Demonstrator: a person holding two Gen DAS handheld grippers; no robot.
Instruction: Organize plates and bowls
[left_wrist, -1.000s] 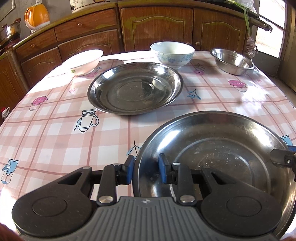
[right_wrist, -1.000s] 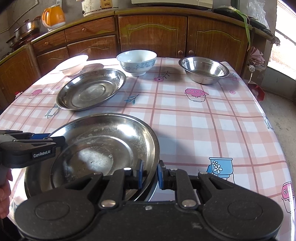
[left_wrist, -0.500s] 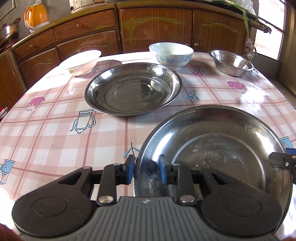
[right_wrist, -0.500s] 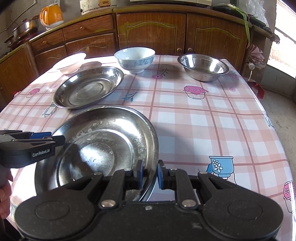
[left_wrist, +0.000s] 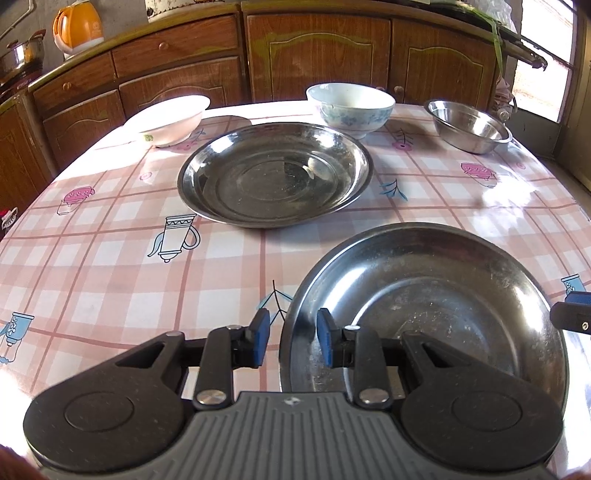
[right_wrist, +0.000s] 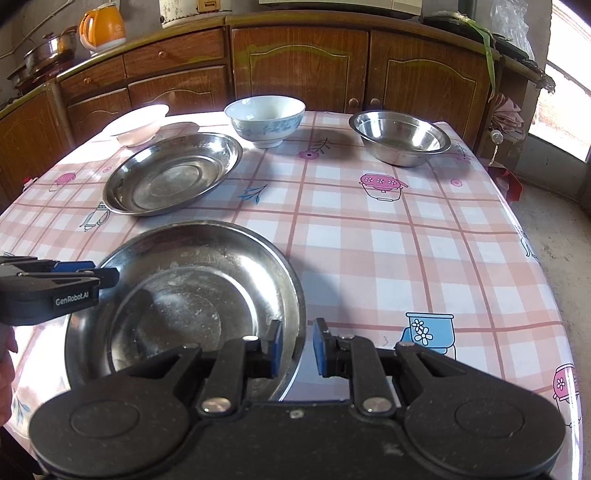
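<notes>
Near steel plate (left_wrist: 436, 306) now rides higher w/ its far rim tipped up vs a sec ago, L gripper (left_wrist: 290, 338) pinching its rim at 9 o'clock, R gripper (right_wrist: 297, 349) pinching at 3, 2nd steel plate (left_wrist: 275, 173) flat on table (left_wrist: 110, 280) at 12.

Wooden cabinets (right_wrist: 299, 70) line the far wall. An orange kettle (right_wrist: 102, 26) stands far left. Daylight enters a window (right_wrist: 565, 81) at right, above a concrete floor (right_wrist: 561, 266).

Harsh window sunlight, glare, fisheye warp
</notes>
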